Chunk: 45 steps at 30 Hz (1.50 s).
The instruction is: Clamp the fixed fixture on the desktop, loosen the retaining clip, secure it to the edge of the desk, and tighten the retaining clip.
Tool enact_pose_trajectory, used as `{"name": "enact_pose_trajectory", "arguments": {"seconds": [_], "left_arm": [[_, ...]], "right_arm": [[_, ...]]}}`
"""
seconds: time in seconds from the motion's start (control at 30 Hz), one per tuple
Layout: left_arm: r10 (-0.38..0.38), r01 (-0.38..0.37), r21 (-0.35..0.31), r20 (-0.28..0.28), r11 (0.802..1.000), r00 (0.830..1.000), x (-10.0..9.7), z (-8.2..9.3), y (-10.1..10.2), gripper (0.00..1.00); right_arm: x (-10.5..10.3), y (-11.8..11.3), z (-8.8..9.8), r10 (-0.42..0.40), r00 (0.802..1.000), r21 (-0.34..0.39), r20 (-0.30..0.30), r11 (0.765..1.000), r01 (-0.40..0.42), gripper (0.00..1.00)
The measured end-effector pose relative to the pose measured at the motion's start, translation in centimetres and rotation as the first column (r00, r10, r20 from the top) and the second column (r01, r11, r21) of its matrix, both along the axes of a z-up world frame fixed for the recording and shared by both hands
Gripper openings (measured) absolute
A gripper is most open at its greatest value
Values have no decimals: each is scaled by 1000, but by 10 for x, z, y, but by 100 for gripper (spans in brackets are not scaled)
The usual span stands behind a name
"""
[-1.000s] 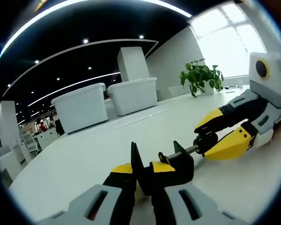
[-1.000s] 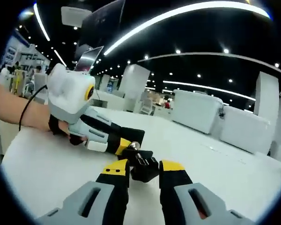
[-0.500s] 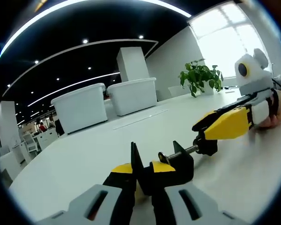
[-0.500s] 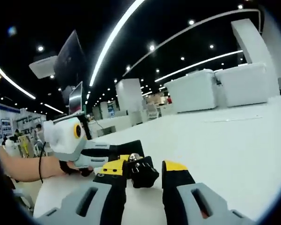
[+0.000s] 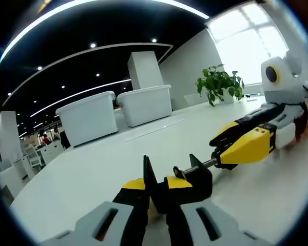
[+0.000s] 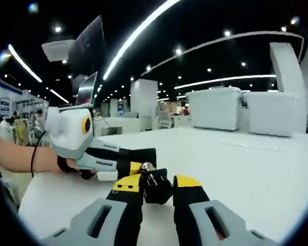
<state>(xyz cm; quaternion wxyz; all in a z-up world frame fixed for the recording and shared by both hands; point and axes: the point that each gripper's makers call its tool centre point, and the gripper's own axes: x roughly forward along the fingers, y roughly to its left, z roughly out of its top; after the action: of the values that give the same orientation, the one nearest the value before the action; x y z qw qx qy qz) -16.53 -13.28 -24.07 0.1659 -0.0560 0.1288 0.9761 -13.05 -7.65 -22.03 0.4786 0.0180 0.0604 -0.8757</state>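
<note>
Bottom centre of the left gripper view, the black C-clamp fixture is pinched tight by the left gripper on the white desk. Its screw knob is squeezed between the right gripper jaws, mid-right. Loosening looks underway; more turning is probably needed, then carrying to the desk edge. White bins are parked far back.

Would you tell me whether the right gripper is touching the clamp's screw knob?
Touching: in the right gripper view, the right gripper has its jaws closed around the black screw knob, pressing both sides.
</note>
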Motion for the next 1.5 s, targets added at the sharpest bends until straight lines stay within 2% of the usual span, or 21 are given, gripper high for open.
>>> {"name": "enact_pose_trajectory", "arguments": {"seconds": [0.13,0.4,0.47,0.53,0.57,0.6,0.67,0.73,0.83,1.23,1.4,1.43,1.5], "left_arm": [[8,-8,-3,-1,1000,1000,0,0,-2,11],[13,-13,-5,-2,1000,1000,0,1,-3,12],[13,-13,-4,-2,1000,1000,0,1,-3,11],[13,-13,-3,-2,1000,1000,0,0,-3,11],[8,-8,-3,-2,1000,1000,0,0,-2,11],[5,-5,-3,-2,1000,1000,0,0,-1,11],[2,-2,-3,-2,1000,1000,0,0,-1,11],[2,-2,-3,-2,1000,1000,0,0,-1,11],[2,-2,-3,-2,1000,1000,0,0,-1,11],[-5,5,0,-2,1000,1000,-1,0,0,12],[-4,4,0,-2,1000,1000,-1,0,1,11],[-4,4,0,-2,1000,1000,-1,0,1,11],[-3,3,-1,-3,1000,1000,-1,0,1,11]], "right_arm": [[7,-4,-2,3,995,76,-97,997,5,21],[11,-7,-1,8,988,109,-153,994,9,20],[10,-6,-1,7,989,105,-148,994,9,21],[8,-5,-1,-1,994,81,-107,997,9,21],[10,-4,0,-4,1000,33,-26,999,4,23],[13,-6,5,18,999,-33,26,999,-17,25],[9,0,9,19,996,-100,90,995,-10,26],[1,6,8,-7,990,-125,138,992,25,26],[-4,7,5,0,981,-149,193,988,29,26],[-5,4,5,11,988,-131,156,991,10,18],[-5,2,6,5,997,-91,82,996,3,17],[-5,2,7,3,998,-74,55,997,1,17],[-4,1,8,0,999,-18,-41,1000,-1,17]]}}
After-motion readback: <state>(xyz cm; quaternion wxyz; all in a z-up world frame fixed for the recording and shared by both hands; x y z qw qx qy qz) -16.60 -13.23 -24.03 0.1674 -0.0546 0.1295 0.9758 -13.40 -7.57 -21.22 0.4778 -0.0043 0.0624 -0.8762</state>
